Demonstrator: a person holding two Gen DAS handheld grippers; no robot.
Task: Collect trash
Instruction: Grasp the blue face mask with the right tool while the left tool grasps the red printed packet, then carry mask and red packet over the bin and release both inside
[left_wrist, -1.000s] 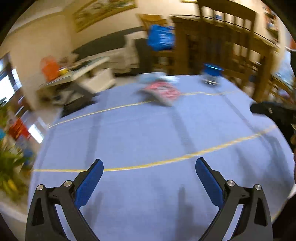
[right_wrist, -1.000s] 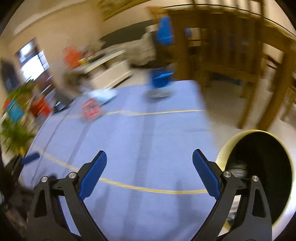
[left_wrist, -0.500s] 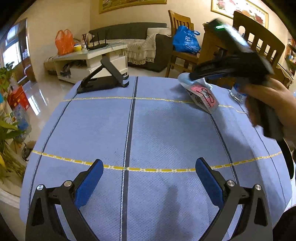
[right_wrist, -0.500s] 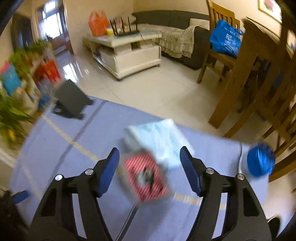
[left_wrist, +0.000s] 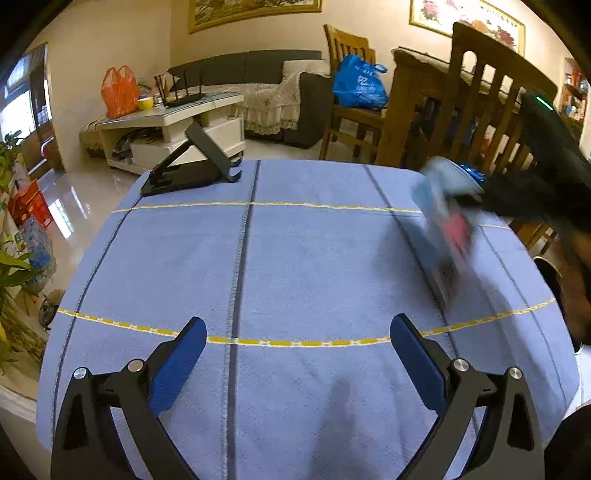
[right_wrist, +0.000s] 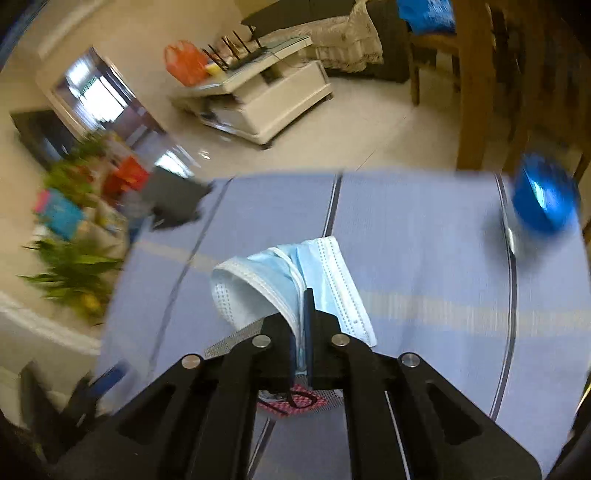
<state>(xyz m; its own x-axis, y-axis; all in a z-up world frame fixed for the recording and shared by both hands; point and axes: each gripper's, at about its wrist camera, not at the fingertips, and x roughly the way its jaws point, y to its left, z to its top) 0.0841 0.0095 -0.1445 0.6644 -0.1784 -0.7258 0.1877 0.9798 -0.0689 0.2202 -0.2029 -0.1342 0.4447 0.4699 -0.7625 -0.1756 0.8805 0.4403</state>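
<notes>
Gripping: right gripper (right_wrist: 302, 325) had its jaws pinched nearly together on a light blue face mask (right_wrist: 280, 280); they had just been closing, with the mask between the pads.
Mask position: draped forward from the fingertips over the blue tablecloth (right_wrist: 424, 258), white edging folded over to the left of the jaws.
Second trash item: a red-and-white patterned wrapper (right_wrist: 295, 400) showed below the jaws, under the mask; whether it was clamped too or just lying beneath could not be told.
Left-cam view of same: mask and wrapper appeared as one blurred blue-and-pink streak (left_wrist: 448, 229) at the right side of the table, hanging from the dark body of the right gripper (left_wrist: 517, 199); part of the person's hand (left_wrist: 576, 288) sat at the frame's right edge.
Left gripper: (left_wrist: 297, 354) jaws spread wide, nothing between the blue pads (left_wrist: 177, 363), poised over the near part of the cloth above the yellow dashed stripe (left_wrist: 280, 342).
Other items on table: blue-lidded jar (right_wrist: 543, 199) at the far right corner, blurred; black folding stand (left_wrist: 192, 170) at the far left edge.
Background: white low cabinet (left_wrist: 173, 125) carrying an orange plastic bag (left_wrist: 120, 90), dark sofa (left_wrist: 258, 74), blue bag (left_wrist: 360, 85) on a wooden chair (left_wrist: 347, 110), potted plants (right_wrist: 70, 266) at left.
Image quality: right wrist view motion-smeared except for the gripper and mask.
</notes>
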